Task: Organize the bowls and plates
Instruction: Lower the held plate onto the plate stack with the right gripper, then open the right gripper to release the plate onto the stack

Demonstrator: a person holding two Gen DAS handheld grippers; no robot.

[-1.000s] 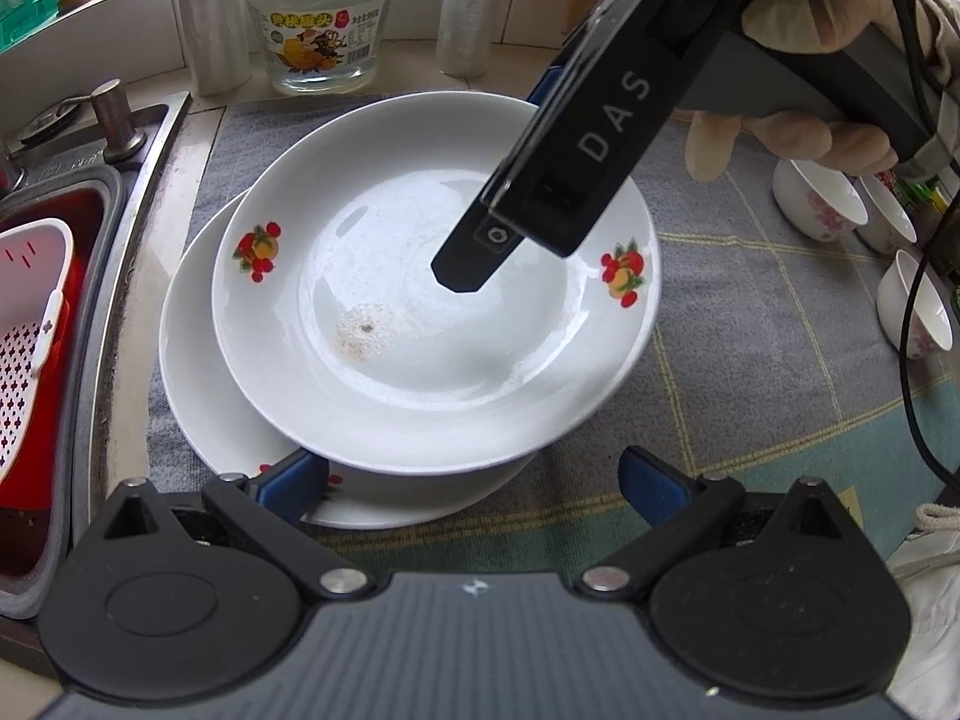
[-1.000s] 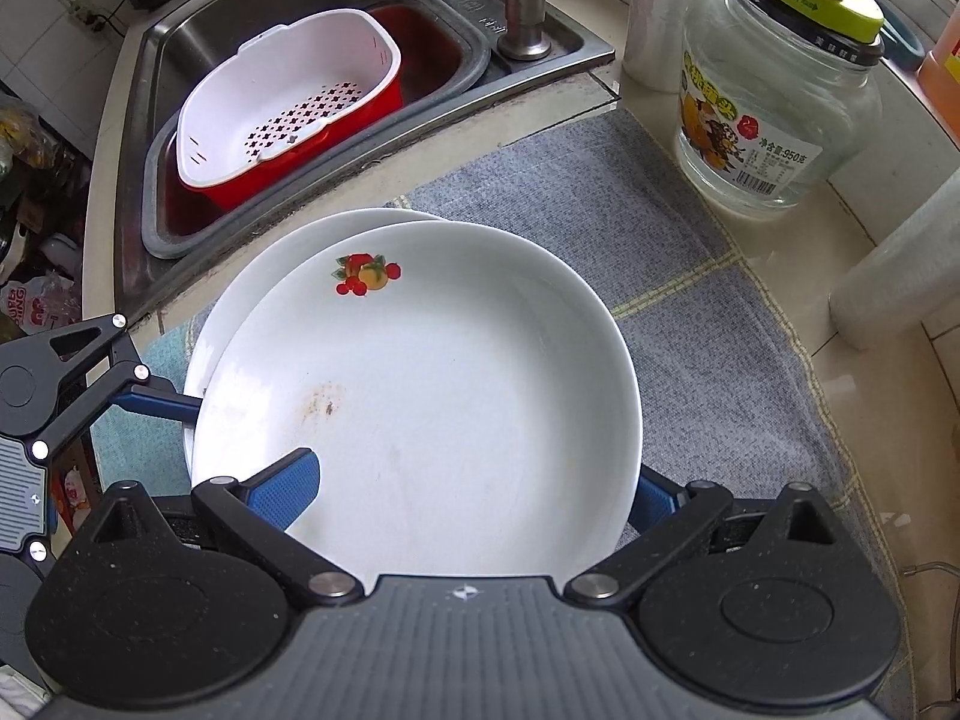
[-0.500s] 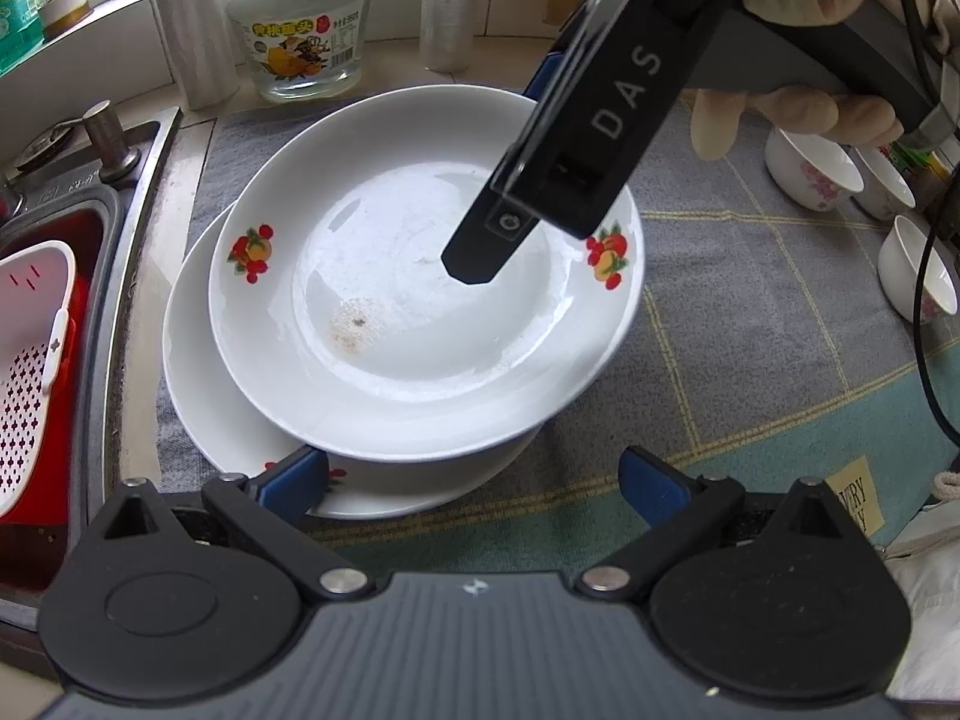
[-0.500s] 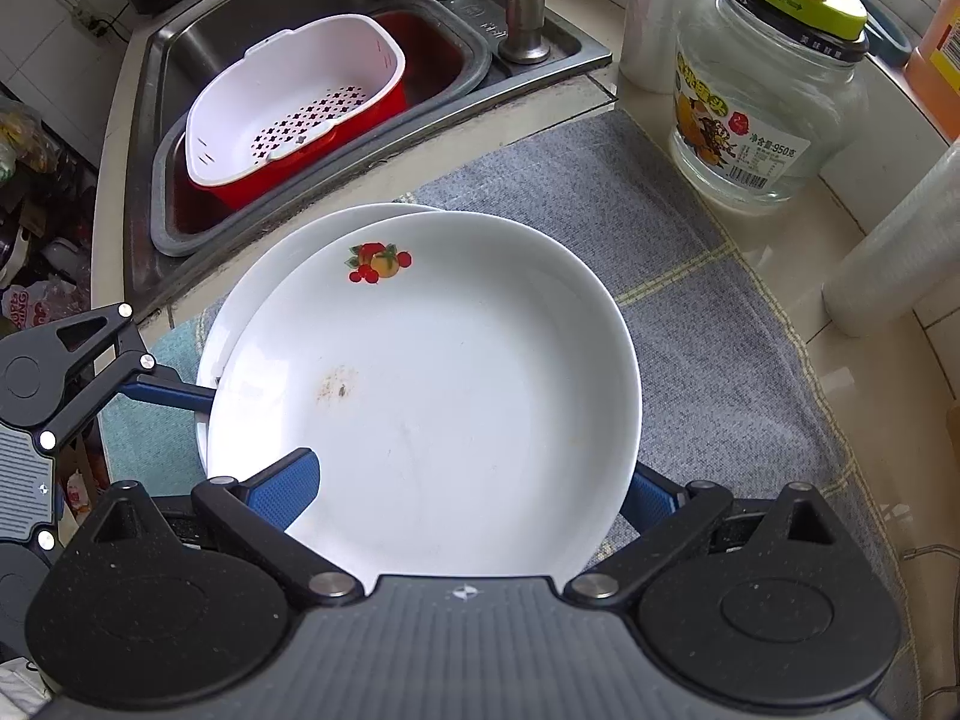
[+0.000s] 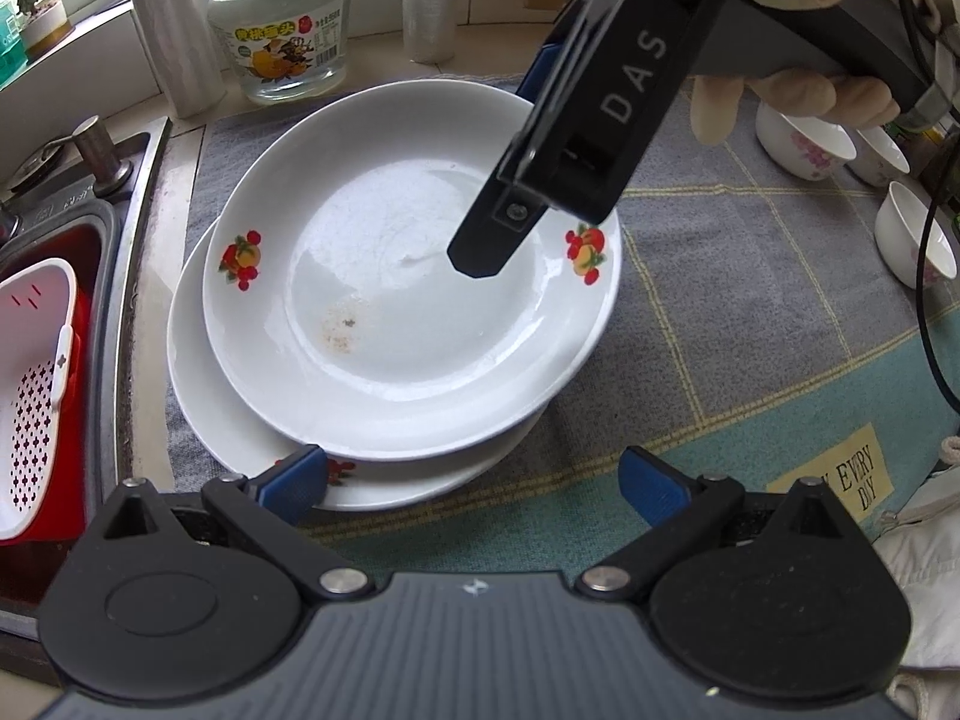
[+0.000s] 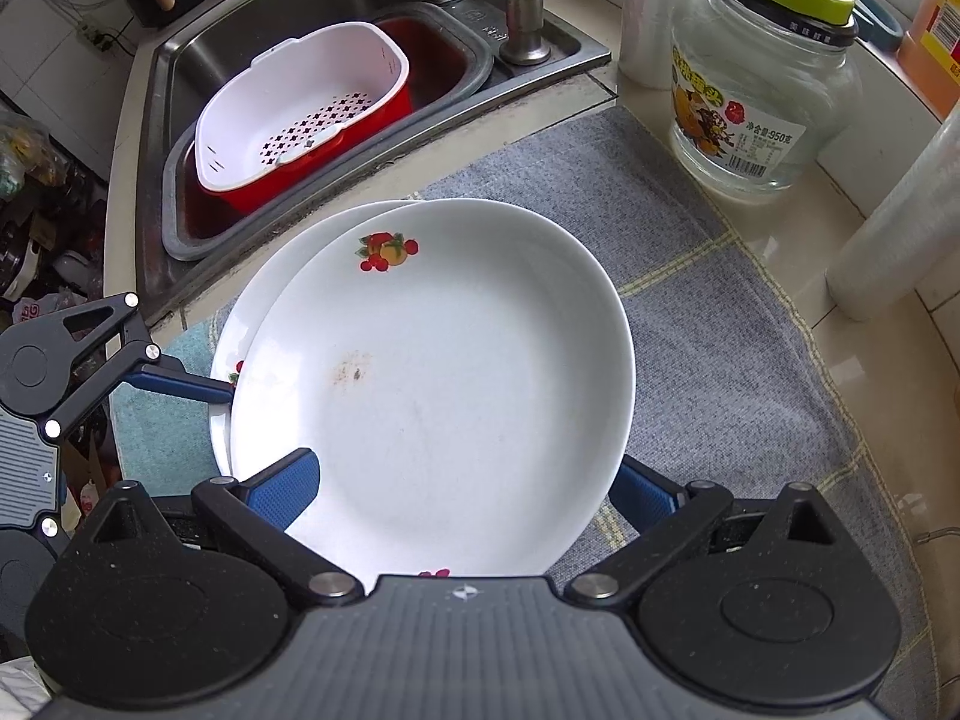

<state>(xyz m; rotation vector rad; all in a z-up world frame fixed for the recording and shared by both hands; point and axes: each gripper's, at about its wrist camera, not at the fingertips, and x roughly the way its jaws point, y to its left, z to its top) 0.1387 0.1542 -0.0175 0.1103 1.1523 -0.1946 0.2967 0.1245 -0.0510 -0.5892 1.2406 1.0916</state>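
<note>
Right tool [image 6: 462,489]: blue fingers spread either side of upper plate [image 6: 444,372], not pinching. Left tool [image 5: 474,483]: spread, beside lower plate [image 5: 240,420]. Upper plate rests off-centre on lower, on bench cloth [image 5: 750,312]. Advice: centre stack gently before withdrawing.

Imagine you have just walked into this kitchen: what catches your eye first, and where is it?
Two white fruit-patterned plates, the top plate sitting off-centre on the bottom plate, fill the grey mat beside the sink. A red-and-white colander sits in the sink.
</note>
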